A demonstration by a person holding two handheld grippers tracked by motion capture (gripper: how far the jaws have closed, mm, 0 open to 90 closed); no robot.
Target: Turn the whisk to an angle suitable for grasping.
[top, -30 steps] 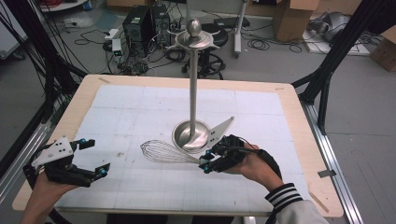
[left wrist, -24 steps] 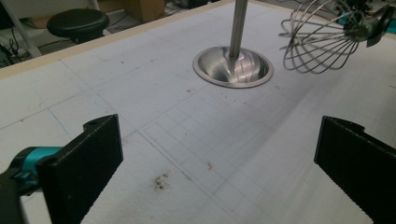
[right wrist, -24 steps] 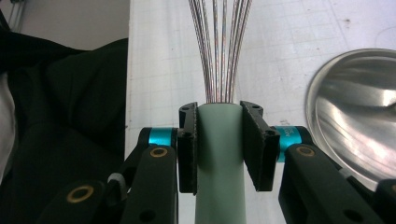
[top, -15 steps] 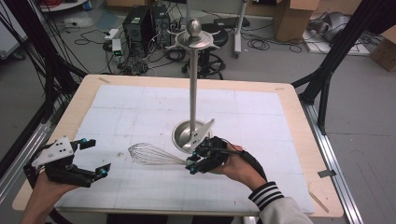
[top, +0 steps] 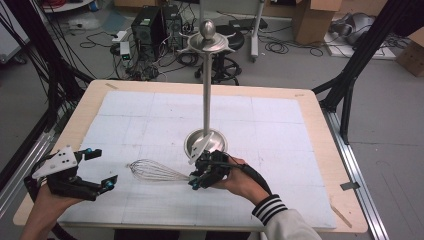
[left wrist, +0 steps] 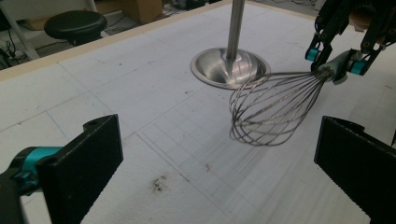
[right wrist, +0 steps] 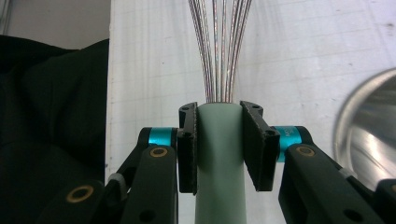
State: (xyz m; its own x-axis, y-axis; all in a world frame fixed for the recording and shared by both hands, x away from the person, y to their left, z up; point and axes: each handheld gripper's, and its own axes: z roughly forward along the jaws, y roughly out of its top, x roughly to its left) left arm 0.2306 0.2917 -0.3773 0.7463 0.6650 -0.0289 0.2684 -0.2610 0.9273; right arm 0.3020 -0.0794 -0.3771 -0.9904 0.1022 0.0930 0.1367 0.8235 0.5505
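Note:
A metal whisk [top: 152, 171] with a pale green handle [right wrist: 219, 154] lies level, low over the white mat, with its wire head pointing left. My right gripper [top: 196, 181] is shut on that handle just behind the wires, and both pads [right wrist: 187, 149] press its sides. The left gripper view shows the whisk [left wrist: 273, 105] and the right gripper [left wrist: 334, 63] holding it. My left gripper [top: 104, 167] stands open near the table's front left corner, with nothing between its fingers [left wrist: 88, 154]. Its jaws point toward the whisk head.
A tall metal stand [top: 206, 90] with a round dished base [top: 212, 137] rises from the middle of the mat, just behind the right gripper. The gridded white mat [top: 150, 115] covers a wooden table [top: 320, 130]. Cables, boxes and equipment sit on the floor beyond.
My right gripper has carried the whisk leftward and nearer the front edge, lower toward the mat. The left gripper has stayed where it was.

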